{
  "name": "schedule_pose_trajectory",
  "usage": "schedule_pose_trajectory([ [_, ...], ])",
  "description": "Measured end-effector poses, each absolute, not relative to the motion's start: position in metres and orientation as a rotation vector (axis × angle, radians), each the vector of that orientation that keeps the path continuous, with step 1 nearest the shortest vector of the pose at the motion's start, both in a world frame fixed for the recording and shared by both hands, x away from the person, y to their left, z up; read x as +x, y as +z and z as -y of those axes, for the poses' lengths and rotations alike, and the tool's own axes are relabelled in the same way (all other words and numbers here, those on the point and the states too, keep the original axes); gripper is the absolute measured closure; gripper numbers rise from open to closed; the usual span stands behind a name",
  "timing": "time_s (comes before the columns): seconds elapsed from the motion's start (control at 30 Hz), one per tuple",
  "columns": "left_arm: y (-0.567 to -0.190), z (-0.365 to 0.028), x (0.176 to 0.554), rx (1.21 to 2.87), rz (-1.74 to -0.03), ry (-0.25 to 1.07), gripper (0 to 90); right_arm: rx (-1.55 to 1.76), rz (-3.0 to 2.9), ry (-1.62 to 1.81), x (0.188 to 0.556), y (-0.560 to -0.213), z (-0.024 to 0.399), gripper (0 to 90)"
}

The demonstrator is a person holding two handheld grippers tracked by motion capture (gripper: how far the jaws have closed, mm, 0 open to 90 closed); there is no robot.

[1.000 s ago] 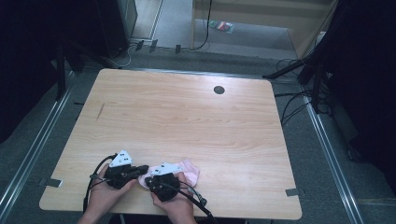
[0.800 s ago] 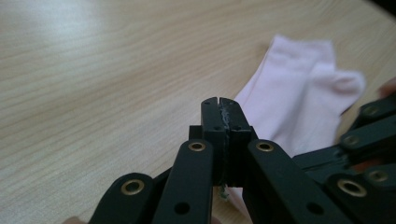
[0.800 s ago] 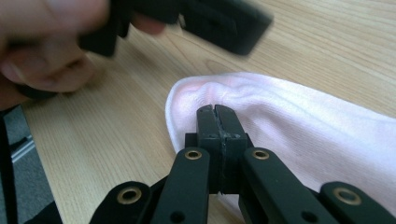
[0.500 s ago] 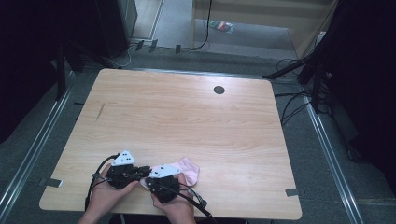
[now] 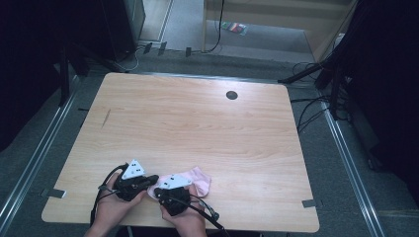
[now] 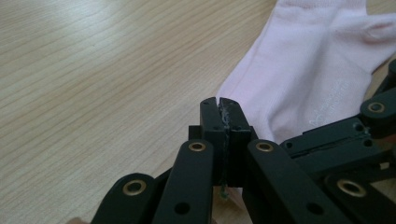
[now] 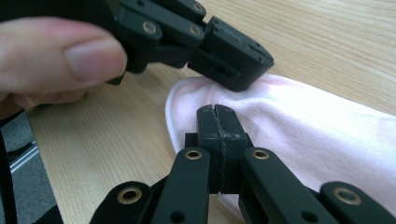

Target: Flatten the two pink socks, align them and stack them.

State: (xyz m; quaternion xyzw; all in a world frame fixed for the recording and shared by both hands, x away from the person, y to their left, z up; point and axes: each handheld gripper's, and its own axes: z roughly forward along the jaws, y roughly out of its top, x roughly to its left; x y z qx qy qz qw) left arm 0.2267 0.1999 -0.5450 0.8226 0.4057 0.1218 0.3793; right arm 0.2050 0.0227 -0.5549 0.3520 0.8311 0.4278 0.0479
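While both jaws press closed, left gripper (image 6: 219,105) at pink sock's (image 6: 308,70) edge, right gripper (image 7: 217,114) over it

A dark round grommet (image 5: 231,95) sat in the wooden table (image 5: 197,128); cables (image 5: 309,111) trailed over the grey floor (image 5: 346,163).

The pale pink fabric sock (image 5: 197,180) lies at the near edge of the light wood-grain table (image 5: 197,123), with faint lettering, perhaps white, near its cuff. Both black two-jaw grippers, left (image 6: 219,105) and right (image 7: 215,112), have brass-coloured rivets.
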Motion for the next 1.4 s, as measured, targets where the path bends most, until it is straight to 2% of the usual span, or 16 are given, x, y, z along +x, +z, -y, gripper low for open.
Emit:
schedule_pose_trajectory([
  [0.27, -0.547, -0.203, 0.230, 2.051, -1.090, 0.308, 90.0, 1.060, -2.521, 1.299, 0.203, -0.555, -0.024, 90.0],
  [0.33, -0.545, -0.207, 0.228, 2.004, -1.129, 0.346, 82.8, 1.057, -2.518, 1.293, 0.203, -0.555, -0.024, 90.0],
  [0.4, -0.537, -0.215, 0.225, 1.907, -1.132, 0.280, 75.7, 1.054, -2.515, 1.292, 0.203, -0.555, -0.024, 90.0],
  [0.53, -0.535, -0.220, 0.219, 1.869, -1.056, 0.120, 81.6, 1.051, -2.511, 1.292, 0.202, -0.555, -0.024, 90.0],
  [0.6, -0.547, -0.214, 0.218, 1.954, -1.066, 0.112, 86.2, 1.048, -2.501, 1.291, 0.201, -0.556, -0.024, 90.0],
  [0.7, -0.553, -0.212, 0.218, 1.983, -1.064, 0.104, 87.6, 1.051, -2.497, 1.297, 0.201, -0.556, -0.024, 90.0],
  [0.77, -0.552, -0.212, 0.219, 1.997, -1.065, 0.119, 89.0, 1.054, -2.488, 1.338, 0.199, -0.554, -0.020, 81.2],
  [0.8, -0.552, -0.212, 0.218, 1.998, -1.061, 0.126, 89.0, 1.054, -2.488, 1.338, 0.199, -0.554, -0.020, 81.2],
  [0.87, -0.552, -0.212, 0.218, 2.003, -1.057, 0.132, 89.1, 1.051, -2.469, 1.409, 0.196, -0.547, -0.011, 80.7],
  [0.9, -0.552, -0.212, 0.218, 2.002, -1.058, 0.135, 89.1, 1.041, -2.399, 1.434, 0.195, -0.535, 0.004, 84.1],
  [0.97, -0.552, -0.212, 0.218, 2.005, -1.052, 0.145, 89.1, 1.043, -2.355, 1.438, 0.196, -0.531, 0.011, 85.6],
  [1.07, -0.552, -0.210, 0.217, 2.017, -1.045, 0.182, 89.1, 1.138, -2.215, 1.362, 0.211, -0.518, 0.046, 88.5],
  [1.27, -0.551, -0.206, 0.216, 2.043, -1.038, 0.254, 90.0, 1.214, -2.317, 1.105, 0.239, -0.538, 0.087, 89.5],
  [1.4, -0.552, -0.207, 0.217, 2.041, -1.041, 0.291, 90.0, 1.233, -2.310, 1.138, 0.240, -0.544, 0.106, 90.0],
])
